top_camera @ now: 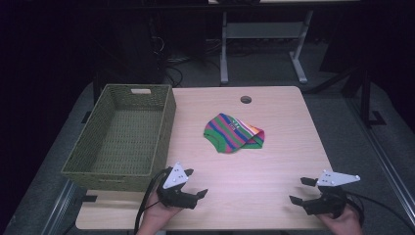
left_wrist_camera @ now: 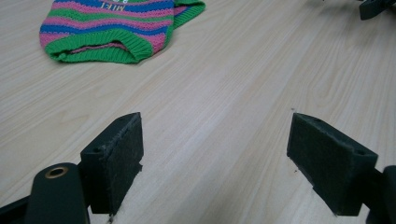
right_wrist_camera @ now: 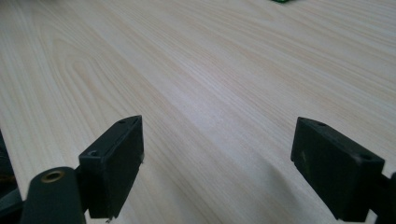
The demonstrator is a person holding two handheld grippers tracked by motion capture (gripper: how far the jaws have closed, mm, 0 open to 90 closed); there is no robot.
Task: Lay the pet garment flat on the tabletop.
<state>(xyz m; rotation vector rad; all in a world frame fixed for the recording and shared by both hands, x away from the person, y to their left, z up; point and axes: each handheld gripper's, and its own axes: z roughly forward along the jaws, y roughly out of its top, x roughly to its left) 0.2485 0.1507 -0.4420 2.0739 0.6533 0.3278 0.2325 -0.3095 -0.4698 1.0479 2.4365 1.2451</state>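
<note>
Striped knit garment (top_camera: pixel 234 133), folded, mid-surface (top_camera: pixel 274 161), just right of green wicker basket (top_camera: pixel 122 137) w/ mouth up, prob. to receive it; left claw (top_camera: pixel 191 182) & right claw (top_camera: pixel 302 190) at near edge, both wide open, holding nothing, well apart from the garment.

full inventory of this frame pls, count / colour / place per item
Striped knitted garment: 1, green, pink, blue and orange stripes, folded at table centre.
Woven rectangular basket: 1, olive green, left side of table, nothing visible inside.
Light wooden table: 1, pale wood grain, round cable hole near far edge.
Grey desk frame: 1, on the floor beyond the table.
Left gripper: 1, black, near edge left, open, holding nothing.
Right gripper: 1, black, near edge right, open, holding nothing.
</note>
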